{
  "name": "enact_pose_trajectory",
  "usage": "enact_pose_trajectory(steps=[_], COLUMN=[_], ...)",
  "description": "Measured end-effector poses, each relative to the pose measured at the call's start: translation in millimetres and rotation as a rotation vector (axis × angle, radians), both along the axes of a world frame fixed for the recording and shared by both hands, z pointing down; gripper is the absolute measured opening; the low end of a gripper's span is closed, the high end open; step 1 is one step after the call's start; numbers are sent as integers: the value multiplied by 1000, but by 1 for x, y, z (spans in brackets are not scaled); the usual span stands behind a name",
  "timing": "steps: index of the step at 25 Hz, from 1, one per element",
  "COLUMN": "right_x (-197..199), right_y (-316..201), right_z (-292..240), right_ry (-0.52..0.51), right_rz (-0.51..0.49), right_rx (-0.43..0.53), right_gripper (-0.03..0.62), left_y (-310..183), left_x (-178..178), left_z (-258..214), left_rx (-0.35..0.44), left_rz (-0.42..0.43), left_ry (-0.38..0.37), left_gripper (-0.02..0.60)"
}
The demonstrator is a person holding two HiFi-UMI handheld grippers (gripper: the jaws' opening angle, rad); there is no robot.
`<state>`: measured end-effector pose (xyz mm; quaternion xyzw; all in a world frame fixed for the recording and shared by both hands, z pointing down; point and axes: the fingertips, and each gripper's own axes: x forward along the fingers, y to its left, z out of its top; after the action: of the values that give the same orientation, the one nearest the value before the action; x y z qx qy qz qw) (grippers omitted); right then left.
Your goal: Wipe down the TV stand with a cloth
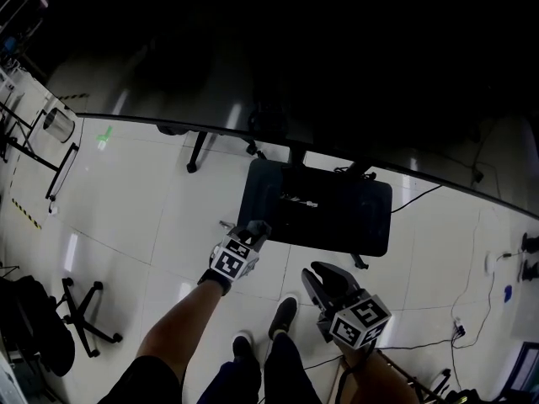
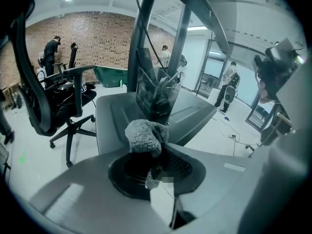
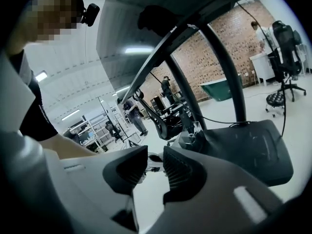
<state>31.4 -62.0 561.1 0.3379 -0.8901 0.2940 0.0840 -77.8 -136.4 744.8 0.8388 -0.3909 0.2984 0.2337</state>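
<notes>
well, the left gripper (image 1: 251, 236) is pinched tight on the grey cloth (image 2: 146, 134), by the near left corner of the tv stand (image 1: 337, 213). the cloth looks soft, light and floppy, so a bunched bit is good to hold. the right gripper (image 3: 155, 165) is open, holding nothing.

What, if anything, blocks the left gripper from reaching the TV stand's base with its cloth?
Probably nothing, so yes: the left gripper, shut on the grey cloth, hangs right by the near left corner of the base, with nothing between.
</notes>
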Motion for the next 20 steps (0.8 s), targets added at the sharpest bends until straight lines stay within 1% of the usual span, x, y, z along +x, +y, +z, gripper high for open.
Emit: enact_pose_trajectory(steps=[2, 5, 8, 11, 15, 18, 20], right_x=[-5, -17, -29, -41, -58, -64, -67], right_y=[0, -3, -16, -27, -31, -33, -29], right_z=[-1, -6, -14, -22, -20, -17, -15], right_ry=[-9, -35, -72, -131, -157, -172, -195], right_rz=[1, -11, -22, -39, -95, -109, -127], right_rx=[2, -1, -7, -26, -62, -77, -91], right_gripper=[103, 119, 141, 160, 195, 195, 165], left_y=[8, 23, 37, 46, 55, 60, 61], left_x=[7, 25, 39, 47, 55, 60, 58], left_z=[-28, -91, -145, -174, -192, -191, -186], left_rx=[56, 172, 275, 350, 408, 431, 429], left_rz=[23, 80, 139, 179, 228, 271, 279], left_ry=[59, 173, 232, 244, 235, 191, 169], left_gripper=[71, 78, 84, 89, 98, 104, 113])
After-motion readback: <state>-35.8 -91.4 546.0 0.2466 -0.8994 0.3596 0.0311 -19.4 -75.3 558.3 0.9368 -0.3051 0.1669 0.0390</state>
